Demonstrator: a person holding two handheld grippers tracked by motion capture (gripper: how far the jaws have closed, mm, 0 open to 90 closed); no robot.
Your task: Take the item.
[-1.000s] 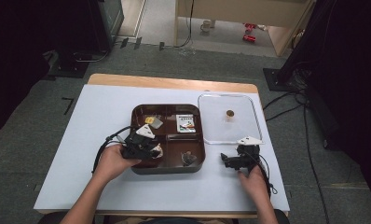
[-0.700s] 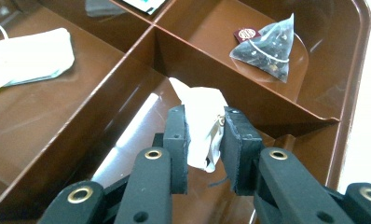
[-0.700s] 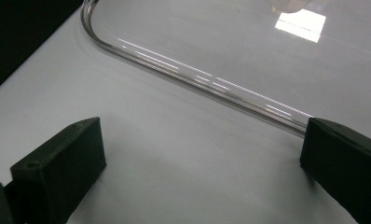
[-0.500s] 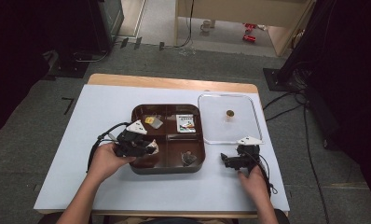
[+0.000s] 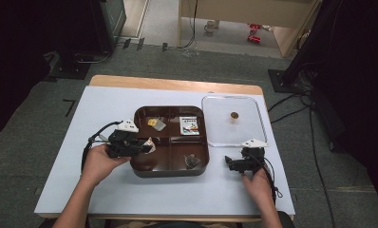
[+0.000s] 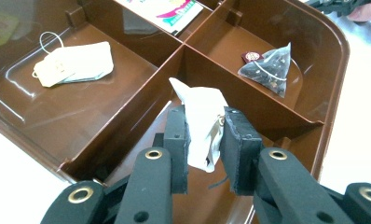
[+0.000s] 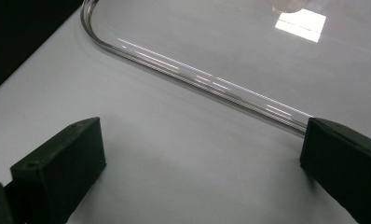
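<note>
Centrally on the white table (image 5: 130, 199) sits a brown four-compartment plastic tray (image 5: 170, 167), a clear square lid (image 5: 253, 137) just to its right. Over the tray's near-left compartment, the left gripper (image 6: 204, 140) pinches a white paper tea sachet (image 6: 200, 112). Beside the lid, the right gripper (image 7: 197, 158) gapes wide, empty.

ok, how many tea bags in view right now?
3, plus a printed sachet that may hold another. A flat white tea bag lies in one tray compartment, a dark pyramid bag in another, and a white bag is clamped in the left gripper.
</note>
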